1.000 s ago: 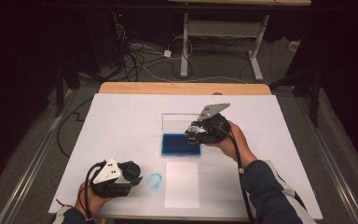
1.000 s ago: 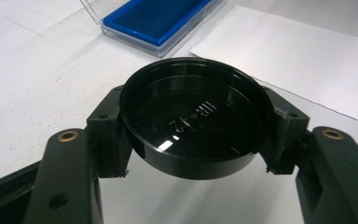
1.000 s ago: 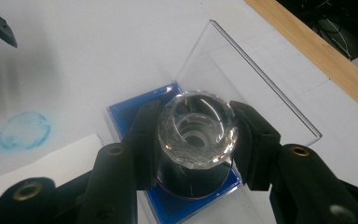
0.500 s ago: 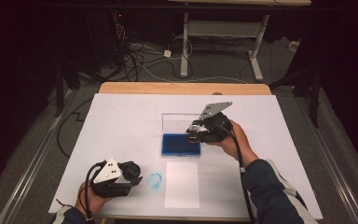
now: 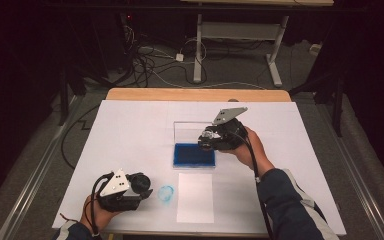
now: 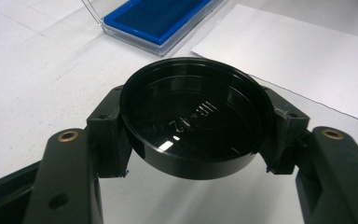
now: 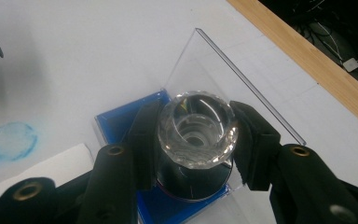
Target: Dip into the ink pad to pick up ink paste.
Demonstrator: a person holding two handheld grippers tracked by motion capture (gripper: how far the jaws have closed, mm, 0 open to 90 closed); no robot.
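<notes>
Desk point(image 5: 130, 130): white sheet over a wooden top, in a dark room with cables on the floor.

On it: blue ink pad in a clear open-lidded case point(image 5: 194, 155), centre; white paper sheet point(image 5: 195, 197) just before it; round blue ink print point(image 5: 166, 194) beside the paper.

Left tongs point(image 6: 193, 140): clamped on a round black plastic cap point(image 6: 193, 116), near the desk's front-left.

Right tongs point(image 7: 193, 140): clamped on a faceted clear-handled round stamp point(image 7: 196, 128), over the pad; the high view hides the stamp.

Around the blue ink pad point(image 5: 194, 155) I see open worktop point(image 5: 130, 130) on its left and right. Behind it, its upright clear lid point(image 5: 190, 131) blocks passage. In front, the flat white sheet point(image 5: 195, 197) obstructs nothing.
</notes>
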